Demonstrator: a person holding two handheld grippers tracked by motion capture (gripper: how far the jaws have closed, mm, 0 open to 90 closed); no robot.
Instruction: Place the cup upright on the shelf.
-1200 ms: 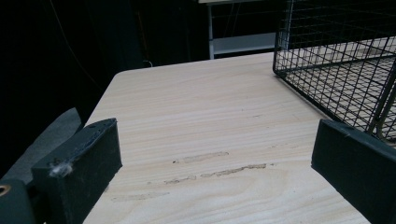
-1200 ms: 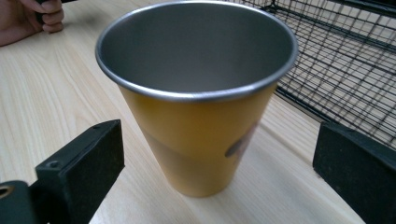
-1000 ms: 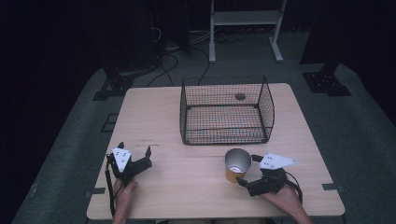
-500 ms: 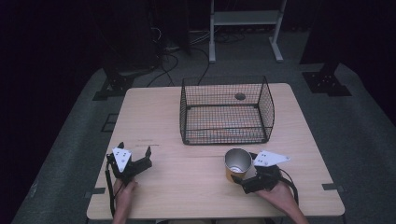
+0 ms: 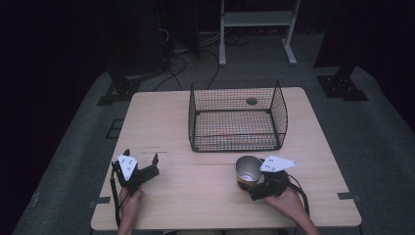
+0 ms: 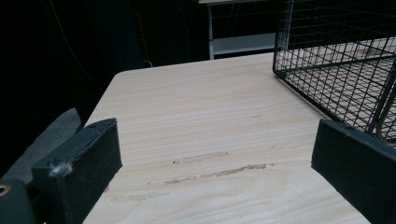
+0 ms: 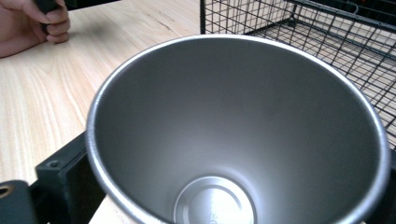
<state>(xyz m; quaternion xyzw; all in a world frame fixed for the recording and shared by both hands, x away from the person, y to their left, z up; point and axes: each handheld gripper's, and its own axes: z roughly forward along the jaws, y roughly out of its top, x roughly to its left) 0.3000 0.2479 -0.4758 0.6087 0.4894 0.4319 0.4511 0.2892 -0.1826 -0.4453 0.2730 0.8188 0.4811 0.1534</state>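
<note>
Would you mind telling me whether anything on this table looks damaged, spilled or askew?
Only some wear: the light wooden table has scuffed streaks just ahead of the open left gripper. The shiny metal cup is empty, and the black wire basket sits square.

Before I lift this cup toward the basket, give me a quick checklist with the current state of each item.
1. Right gripper around the steel cup: ok, its fingers flank the cup wall.
2. Grip firmly closed on the cup: cannot tell, contact is hidden.
3. Cup empty: ok, bare bottom in the right gripper view.
4. Wire basket open on top and empty: ok.
5. Left gripper out of the way: ok, open, resting on the table away from the cup.
</note>
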